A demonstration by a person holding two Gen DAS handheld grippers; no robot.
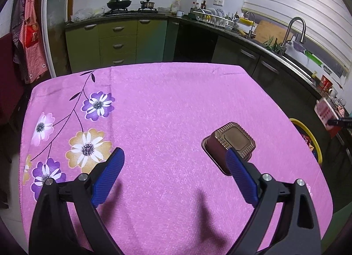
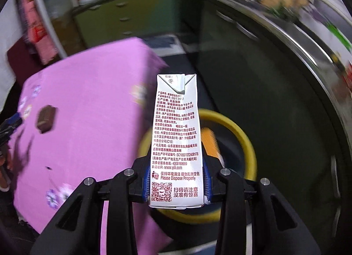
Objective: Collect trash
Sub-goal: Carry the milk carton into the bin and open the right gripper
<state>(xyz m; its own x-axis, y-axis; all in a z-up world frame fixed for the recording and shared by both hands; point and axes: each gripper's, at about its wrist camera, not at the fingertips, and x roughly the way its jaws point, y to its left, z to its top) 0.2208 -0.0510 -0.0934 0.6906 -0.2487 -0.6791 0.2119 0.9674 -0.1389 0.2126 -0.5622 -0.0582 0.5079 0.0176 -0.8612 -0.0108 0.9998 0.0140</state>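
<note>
A brown foil tray (image 1: 231,145) lies upside down on the pink flowered tablecloth (image 1: 165,111), near its right edge. My left gripper (image 1: 176,156) is open above the cloth; its right finger (image 1: 238,171) is in front of the tray. The tray also shows in the blurred right wrist view (image 2: 45,119). My right gripper (image 2: 176,180) is shut on a white milk carton (image 2: 176,140) with red print. It holds the carton upright, above a yellow-rimmed bin (image 2: 246,142) on the floor beside the table. Something orange (image 2: 210,142) lies in the bin.
The bin's yellow rim (image 1: 312,140) shows past the table's right edge. Green and dark kitchen cabinets (image 1: 118,39) with a stove, dish rack and sink (image 1: 294,32) run along the back and right. A red apron (image 1: 30,34) hangs at the left.
</note>
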